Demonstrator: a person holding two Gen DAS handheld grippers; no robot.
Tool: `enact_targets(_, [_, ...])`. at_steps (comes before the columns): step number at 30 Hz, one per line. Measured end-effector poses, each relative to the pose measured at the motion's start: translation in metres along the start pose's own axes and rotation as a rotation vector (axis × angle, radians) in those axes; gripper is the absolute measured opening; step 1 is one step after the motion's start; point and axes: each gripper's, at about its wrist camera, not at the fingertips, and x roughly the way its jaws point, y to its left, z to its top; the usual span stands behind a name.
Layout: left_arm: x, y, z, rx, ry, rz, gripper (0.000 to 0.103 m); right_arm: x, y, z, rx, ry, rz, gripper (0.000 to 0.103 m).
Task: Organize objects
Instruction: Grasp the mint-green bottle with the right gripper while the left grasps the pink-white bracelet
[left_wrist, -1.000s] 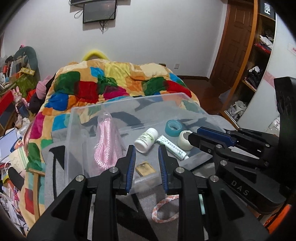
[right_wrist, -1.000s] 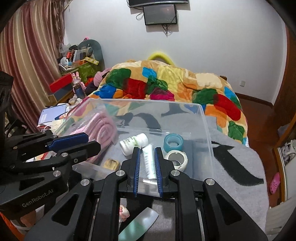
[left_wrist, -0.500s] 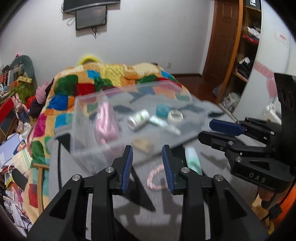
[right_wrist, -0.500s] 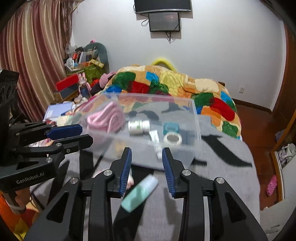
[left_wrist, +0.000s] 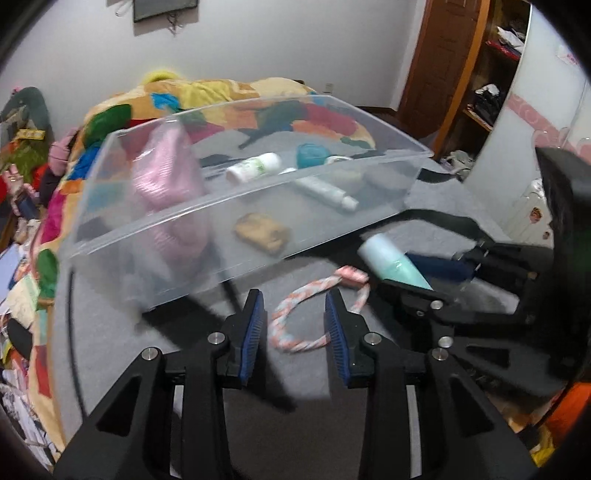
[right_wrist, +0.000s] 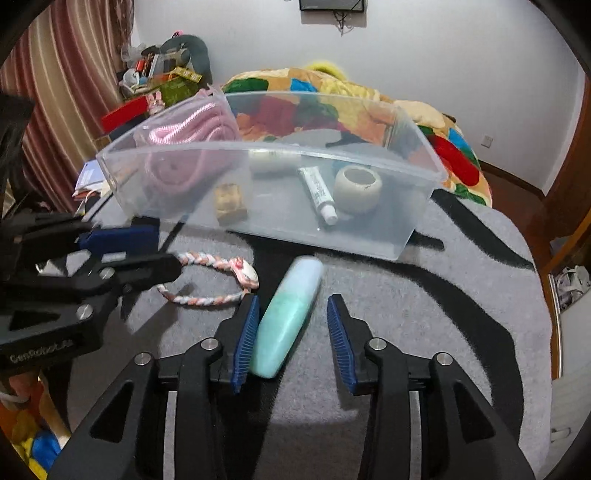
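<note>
1. A clear bin (right_wrist: 369, 236) sits on the grey blanket (right_wrist: 443, 332) at the foot of the bed, toward the far edge.
2. Inside the bin lie a pink cord bundle (right_wrist: 184, 147) at the left end, a white bottle (left_wrist: 255, 168), a white tube (right_wrist: 317, 192), a tape roll (right_wrist: 357, 188), a teal roll (left_wrist: 312, 155) and a small brown block (right_wrist: 229, 203).
3. The left hand-held gripper (left_wrist: 293, 326) is open, its jaws either side of a braided loop (left_wrist: 295, 325) lying on the blanket in front of the bin.
4. The right hand-held gripper (right_wrist: 291, 332) is also open, straddling a mint tube (right_wrist: 288, 317) that lies flat just beside the left finger's pad.
</note>
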Motion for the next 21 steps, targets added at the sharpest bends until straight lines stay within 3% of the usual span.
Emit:
enact_targets(1, [0.004,-0.003,0.004,0.004,0.009,-0.017,0.034,0.000,-0.001,-0.001,-0.003,0.004,-0.005,0.022])
enact_targets(3, [0.011,-0.008,0.009,0.009,0.031,-0.030,0.037,-0.003,-0.004,-0.004,0.001,-0.005,0.000,0.022])
enact_targets(5, [0.021,-0.015,0.012,0.024,0.067,-0.054,0.050,-0.007,-0.010,-0.009,0.017,-0.014,0.014,0.022])
enact_targets(7, [0.026,-0.023,0.014,0.046,0.064,-0.037,0.057,-0.011,-0.016,-0.015,0.029,-0.022,0.019,0.022])
enact_targets(9, [0.031,-0.031,0.013,0.076,0.065,-0.007,0.057,-0.016,-0.018,-0.020,0.036,-0.028,0.028,0.022])
enact_targets(10, [0.034,-0.034,0.011,0.092,0.060,0.017,0.055,-0.018,-0.020,-0.023,0.040,-0.030,0.032,0.022])
enact_targets(13, [0.030,-0.039,0.008,0.125,0.035,0.030,0.021,-0.025,-0.022,-0.028,0.048,-0.044,0.038,0.022])
enact_targets(21, [0.007,-0.033,-0.003,0.100,-0.028,0.045,0.020,-0.043,-0.028,-0.024,0.093,-0.104,0.070,0.022])
